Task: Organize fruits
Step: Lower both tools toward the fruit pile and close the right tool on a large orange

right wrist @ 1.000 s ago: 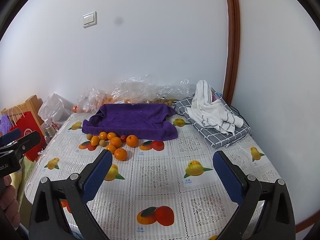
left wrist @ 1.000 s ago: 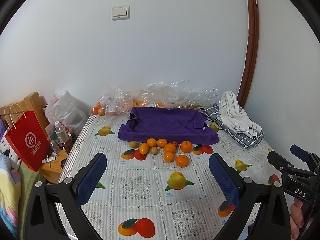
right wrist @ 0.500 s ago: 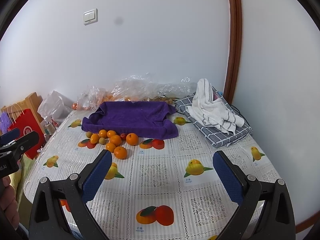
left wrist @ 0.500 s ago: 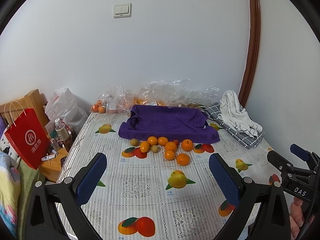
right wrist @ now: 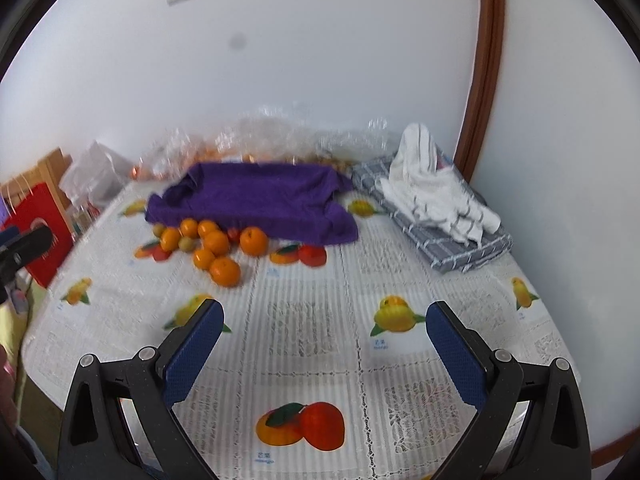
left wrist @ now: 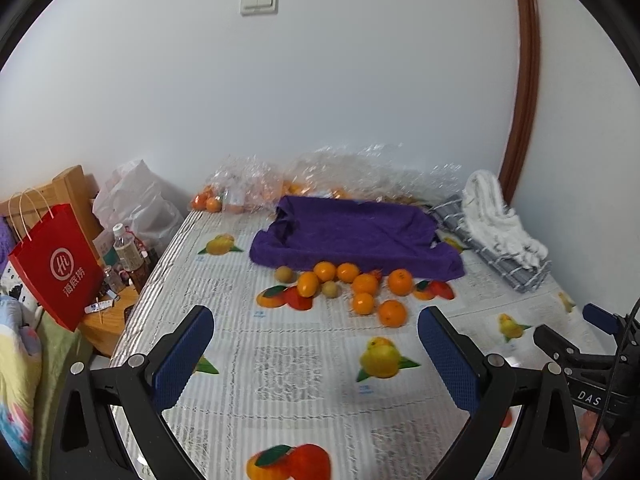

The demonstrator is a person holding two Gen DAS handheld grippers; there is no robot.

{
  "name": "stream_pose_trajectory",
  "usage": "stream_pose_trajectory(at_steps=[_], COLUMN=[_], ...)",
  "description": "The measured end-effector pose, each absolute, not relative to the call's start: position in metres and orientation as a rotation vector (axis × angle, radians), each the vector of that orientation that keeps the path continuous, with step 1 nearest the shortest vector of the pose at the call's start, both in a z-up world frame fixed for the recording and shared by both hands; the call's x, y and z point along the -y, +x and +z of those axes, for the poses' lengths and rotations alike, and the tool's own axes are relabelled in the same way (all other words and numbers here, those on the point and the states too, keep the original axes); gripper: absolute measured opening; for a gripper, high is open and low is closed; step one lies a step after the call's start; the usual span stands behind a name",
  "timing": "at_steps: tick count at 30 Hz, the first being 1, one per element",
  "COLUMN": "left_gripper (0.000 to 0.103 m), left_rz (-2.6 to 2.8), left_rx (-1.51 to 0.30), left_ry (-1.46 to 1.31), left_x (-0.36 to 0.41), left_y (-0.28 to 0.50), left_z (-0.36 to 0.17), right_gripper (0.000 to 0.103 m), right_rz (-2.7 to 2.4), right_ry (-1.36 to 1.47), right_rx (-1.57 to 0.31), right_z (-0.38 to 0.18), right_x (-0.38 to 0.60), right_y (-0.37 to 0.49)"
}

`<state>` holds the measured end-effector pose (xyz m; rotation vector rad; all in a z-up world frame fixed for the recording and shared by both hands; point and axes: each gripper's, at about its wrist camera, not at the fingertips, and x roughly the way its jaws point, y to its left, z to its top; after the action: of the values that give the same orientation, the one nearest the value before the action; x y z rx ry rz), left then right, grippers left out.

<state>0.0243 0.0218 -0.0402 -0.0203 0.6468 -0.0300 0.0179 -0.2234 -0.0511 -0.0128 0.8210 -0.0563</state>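
Observation:
Several oranges (left wrist: 363, 284) and small greenish-brown fruits (left wrist: 285, 273) lie in a loose cluster on the fruit-print tablecloth (left wrist: 296, 364), just in front of a purple towel-lined tray (left wrist: 356, 232). The cluster (right wrist: 218, 242) and the purple tray (right wrist: 256, 196) also show in the right wrist view. My left gripper (left wrist: 316, 332) is open and empty, held above the table short of the fruit. My right gripper (right wrist: 324, 328) is open and empty, to the right of the cluster. The right gripper's fingertips (left wrist: 560, 342) show at the left view's right edge.
Clear plastic bags with more oranges (left wrist: 240, 188) sit against the back wall. Folded grey checked cloth with a white towel (left wrist: 500, 232) lies at the back right. A red paper bag (left wrist: 56, 268), bottles (left wrist: 128, 252) and a wooden stand sit off the table's left edge.
Both grippers have moved forward toward the fruit and tray, which look larger and closer. The right wrist view is slightly blurred from motion. Both stay open.

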Motion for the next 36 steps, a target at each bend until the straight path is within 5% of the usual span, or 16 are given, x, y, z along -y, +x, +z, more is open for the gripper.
stream_pose_trajectory(at_steps=[7, 15, 23, 27, 32, 36], left_gripper=[0.100, 0.073, 0.073, 0.073, 0.074, 0.092], left_rz=[0.008, 0.036, 0.027, 0.030, 0.058, 0.039], left_rx=[-0.767, -0.855, -0.938, -0.965, -0.956, -0.966], left_ry=[-0.063, -0.029, -0.021, -0.029, -0.021, -0.045], left_x=[-0.045, -0.073, -0.093, -0.099, -0.105, -0.113], left_y=[0.061, 0.085, 0.117, 0.122, 0.122, 0.123], left_z=[-0.097, -0.143, -0.169, -0.183, -0.189, -0.192], right_gripper=[0.100, 0.096, 0.085, 0.061, 0.061, 0.061], right_rz=[-0.003, 0.169, 0.142, 0.151, 0.185, 0.211], right_ry=[0.019, 0.116, 0.091, 0.127, 0.071, 0.048], right_rx=[-0.893, -0.833, -0.906, -0.979, -0.999, -1.025], right_z=[-0.109, -0.149, -0.161, -0.172, -0.183, -0.189], right_x=[0.214, 0.207, 0.197, 0.193, 0.180, 0.168], right_y=[0.039, 0.065, 0.128, 0.161, 0.188, 0.208])
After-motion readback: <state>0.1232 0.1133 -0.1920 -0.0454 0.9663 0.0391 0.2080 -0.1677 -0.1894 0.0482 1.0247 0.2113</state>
